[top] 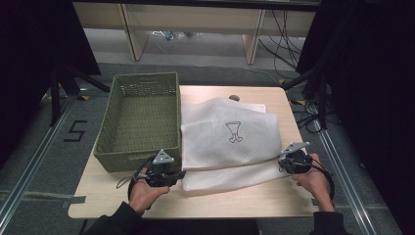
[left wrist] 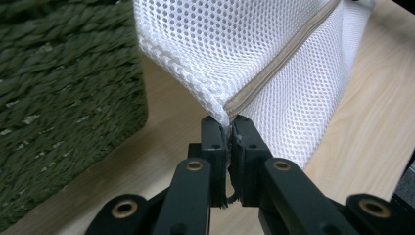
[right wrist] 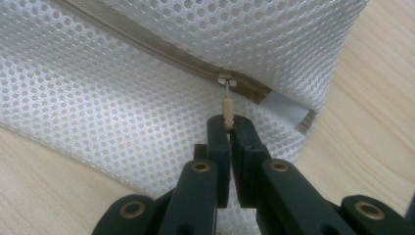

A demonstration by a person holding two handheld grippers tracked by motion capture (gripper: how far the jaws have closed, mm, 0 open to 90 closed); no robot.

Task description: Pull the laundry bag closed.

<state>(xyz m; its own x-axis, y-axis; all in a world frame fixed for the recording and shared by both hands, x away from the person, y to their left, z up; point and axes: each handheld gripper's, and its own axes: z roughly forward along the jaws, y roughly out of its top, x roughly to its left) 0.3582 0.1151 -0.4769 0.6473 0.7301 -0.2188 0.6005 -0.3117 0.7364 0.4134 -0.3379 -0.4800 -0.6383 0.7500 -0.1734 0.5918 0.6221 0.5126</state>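
Note:
A white mesh laundry bag (top: 230, 142) with a small printed drawing lies across the wooden table (top: 274, 200). Along its near edge runs a beige zipper (right wrist: 147, 46). At the bag's near left corner my left gripper (top: 172, 175) is shut on the fabric at the zipper's end (left wrist: 229, 108). My right gripper (top: 284, 164) holds the near right corner, its jaws shut on the small beige zipper pull (right wrist: 227, 108), which hangs from the metal slider (right wrist: 226, 81).
A green woven basket (top: 139, 122) with nothing in it stands on the table's left part, right beside the bag and my left gripper. A second white cloth lies under the bag at the back. Bare wood runs along the front edge.

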